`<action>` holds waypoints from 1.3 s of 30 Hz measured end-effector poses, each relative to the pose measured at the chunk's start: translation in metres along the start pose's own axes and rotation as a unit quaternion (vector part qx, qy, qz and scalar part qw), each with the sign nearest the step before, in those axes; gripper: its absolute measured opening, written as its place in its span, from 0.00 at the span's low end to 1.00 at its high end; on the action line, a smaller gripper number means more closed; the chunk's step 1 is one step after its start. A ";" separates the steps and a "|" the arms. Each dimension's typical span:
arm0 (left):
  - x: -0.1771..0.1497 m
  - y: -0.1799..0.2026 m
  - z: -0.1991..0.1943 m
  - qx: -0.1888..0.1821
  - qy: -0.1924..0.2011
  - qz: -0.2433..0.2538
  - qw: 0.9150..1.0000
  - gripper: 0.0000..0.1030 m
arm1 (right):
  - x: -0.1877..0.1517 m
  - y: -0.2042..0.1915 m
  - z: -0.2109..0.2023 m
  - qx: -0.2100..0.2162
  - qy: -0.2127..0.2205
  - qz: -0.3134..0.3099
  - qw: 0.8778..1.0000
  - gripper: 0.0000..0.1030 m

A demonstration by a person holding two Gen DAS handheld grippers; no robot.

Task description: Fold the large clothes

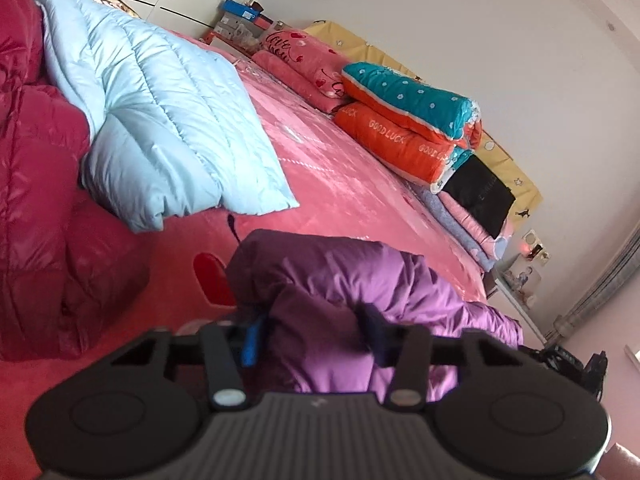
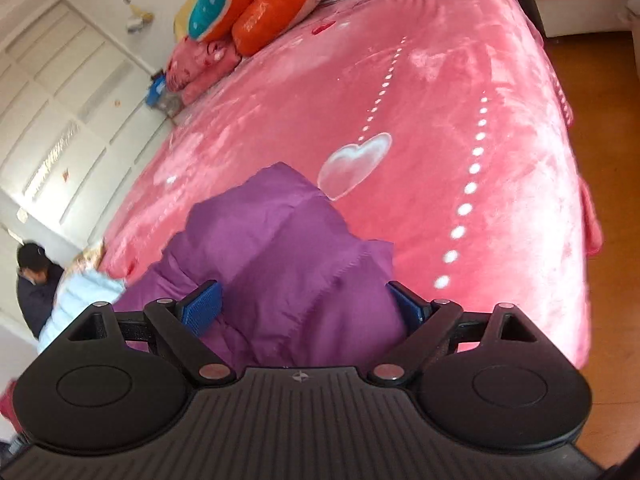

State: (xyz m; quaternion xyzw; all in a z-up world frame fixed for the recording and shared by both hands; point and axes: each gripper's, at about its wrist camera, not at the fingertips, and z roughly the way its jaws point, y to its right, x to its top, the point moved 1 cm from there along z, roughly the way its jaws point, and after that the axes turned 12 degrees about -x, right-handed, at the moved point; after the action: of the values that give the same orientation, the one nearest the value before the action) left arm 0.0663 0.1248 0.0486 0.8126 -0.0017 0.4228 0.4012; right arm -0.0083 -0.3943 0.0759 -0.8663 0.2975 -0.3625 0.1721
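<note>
A purple padded jacket lies bunched on the pink bed blanket near its front edge. In the left wrist view my left gripper is closed partway around a thick fold of it, and fabric fills the gap between the blue pads. In the right wrist view the same jacket sits under my right gripper. Its jaws stand wide, one on each side of the bundle. The left pad's blue face is bare and not pressing on the cloth.
A light blue padded jacket and a dark red one lie on the bed to the left. Folded quilts and pink pillows line the far side. A person crouches by the wardrobe. Wooden floor borders the bed's right edge.
</note>
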 end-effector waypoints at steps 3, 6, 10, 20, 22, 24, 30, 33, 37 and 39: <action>-0.002 0.006 -0.002 0.002 0.002 0.019 1.000 0.26 | -0.006 -0.010 0.004 -0.008 0.018 0.012 1.000 0.98; -0.003 0.013 -0.010 0.005 0.009 0.030 0.999 0.19 | -0.005 -0.023 0.001 -0.025 0.044 0.004 0.999 0.81; -0.005 0.013 -0.025 0.016 0.009 0.029 0.999 0.17 | -0.008 -0.047 -0.013 -0.037 0.094 -0.018 0.995 0.66; -0.013 -0.020 -0.033 0.047 0.004 0.011 0.999 0.19 | -0.005 -0.119 0.025 -0.044 0.130 -0.114 0.984 0.54; -0.014 -0.025 -0.029 0.048 0.002 0.007 0.999 0.21 | -0.005 -0.122 0.042 -0.068 0.132 -0.124 0.981 0.56; -0.016 -0.026 -0.025 0.050 -0.001 0.011 0.999 0.23 | -0.005 -0.117 0.057 -0.095 0.130 -0.121 0.979 0.64; -0.018 -0.032 -0.021 0.053 -0.005 0.008 0.999 0.28 | -0.004 -0.104 0.077 -0.142 0.132 -0.115 0.974 0.93; -0.017 -0.030 -0.023 0.054 -0.002 0.001 0.999 0.29 | -0.003 -0.104 0.078 -0.157 0.133 -0.125 0.971 0.97; -0.011 -0.027 -0.031 0.053 0.005 -0.009 0.999 0.32 | -0.005 -0.108 0.070 -0.169 0.138 -0.124 0.968 1.00; -0.008 -0.021 -0.037 0.057 0.008 -0.002 0.998 0.39 | -0.008 -0.107 0.054 -0.170 0.149 -0.118 0.967 1.00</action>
State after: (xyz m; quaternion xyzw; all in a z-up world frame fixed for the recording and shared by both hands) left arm 0.0431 0.1604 0.0407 0.8308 0.0273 0.4277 0.3551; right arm 0.0692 -0.3029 0.0902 -0.8481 0.2730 -0.4491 -0.0676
